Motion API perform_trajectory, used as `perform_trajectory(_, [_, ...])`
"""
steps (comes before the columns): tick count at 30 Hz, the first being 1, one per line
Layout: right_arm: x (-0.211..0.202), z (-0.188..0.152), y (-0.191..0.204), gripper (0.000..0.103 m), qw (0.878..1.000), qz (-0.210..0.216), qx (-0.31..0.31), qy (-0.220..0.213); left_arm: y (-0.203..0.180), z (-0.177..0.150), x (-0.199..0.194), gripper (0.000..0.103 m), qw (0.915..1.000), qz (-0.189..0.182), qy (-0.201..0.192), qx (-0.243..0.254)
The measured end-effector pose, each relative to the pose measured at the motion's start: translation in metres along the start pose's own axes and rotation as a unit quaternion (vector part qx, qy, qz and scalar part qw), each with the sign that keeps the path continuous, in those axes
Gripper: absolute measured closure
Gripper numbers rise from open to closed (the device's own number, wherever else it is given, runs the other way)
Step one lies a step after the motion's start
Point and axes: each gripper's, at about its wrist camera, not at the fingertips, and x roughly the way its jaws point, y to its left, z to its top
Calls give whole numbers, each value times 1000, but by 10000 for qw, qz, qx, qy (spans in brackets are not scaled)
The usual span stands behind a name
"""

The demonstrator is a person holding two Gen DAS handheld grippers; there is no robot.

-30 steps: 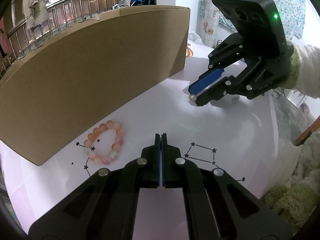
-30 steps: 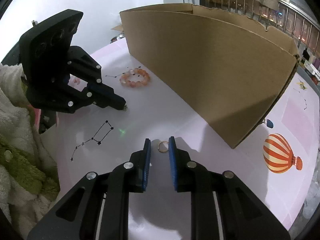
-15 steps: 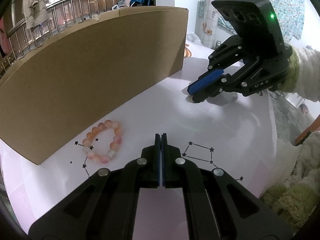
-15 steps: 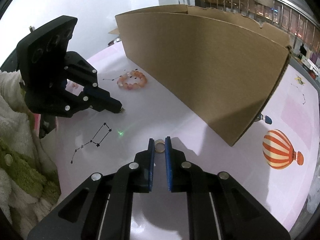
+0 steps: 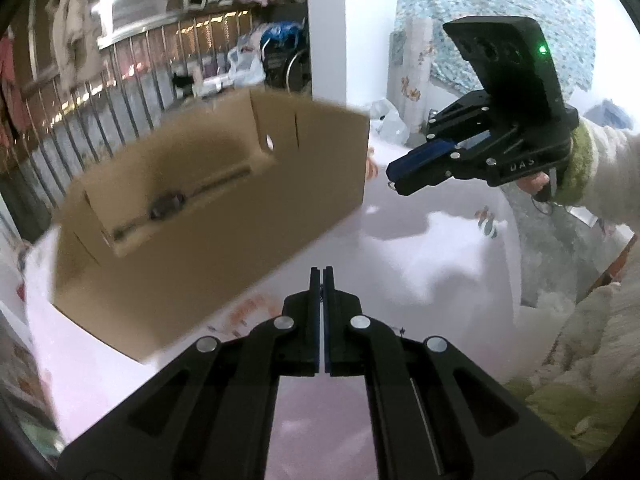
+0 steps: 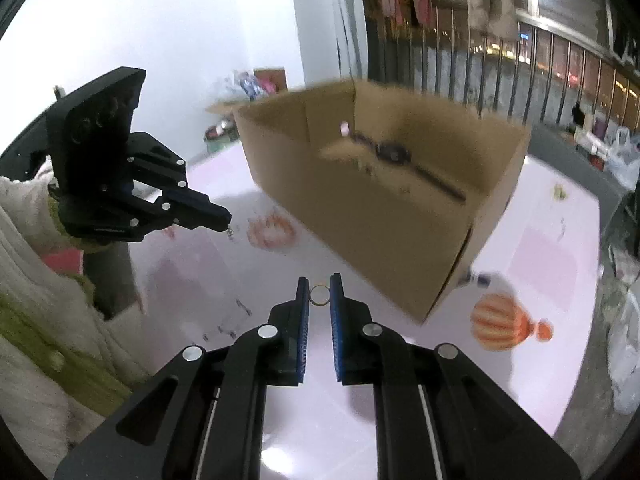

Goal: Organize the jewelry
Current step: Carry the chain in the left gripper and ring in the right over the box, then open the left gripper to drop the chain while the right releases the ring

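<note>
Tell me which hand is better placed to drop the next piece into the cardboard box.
Probably right: the right gripper pinches the ring, with the open cardboard box just ahead. The left gripper is shut; what it holds is unclear.

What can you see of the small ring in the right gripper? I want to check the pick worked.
The ring is a thin, plain band, gold-looking metal, unbroken as far as shows. It sits pinched between the blue pads at the tips of the right gripper, its opening facing the camera, lifted clear of the pink table. Only the pads touch it.
</note>
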Motion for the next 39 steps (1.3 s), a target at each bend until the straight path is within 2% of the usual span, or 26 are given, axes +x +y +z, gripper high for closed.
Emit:
perform_trajectory(6, [-31,43,-6,92,9983,96,21,-581,26,44,-45,103,9992,90,-384,-28])
perform_trajectory(9, [-31,65,-16,92,9975,133,108,-683,42,62,-47,103,9992,130,-355,-87])
perform_trajectory(13, [-6,85,-39,92,9993,-80,132,-331,69,77,-24,103,9996,249,-18,-159])
perform_trajectory(17, [18,91,-58,92,9997,-129,203,4,101,81,9,103,9974,149,433,-561])
perform_trajectory(25, [52,91,-75,92,9983,-277,127,496,114,94,68,102,9932,-8,953,-670])
perform_trajectory(27, [56,92,-77,92,9979,-324,103,552,114,94,75,97,9923,41,1037,-683])
perform_trajectory(29, [59,92,-78,92,9974,-391,94,595,116,95,78,70,9916,67,1054,-744])
perform_trajectory(30, [59,92,-79,91,9974,-396,99,600,117,95,79,65,9915,113,1035,-776])
perform_trajectory(37, [45,90,-81,90,9979,-472,196,406,117,93,71,62,9916,207,986,-807])
perform_trajectory(39, [38,88,-79,82,9980,-499,214,337,114,92,63,62,9926,248,906,-776])
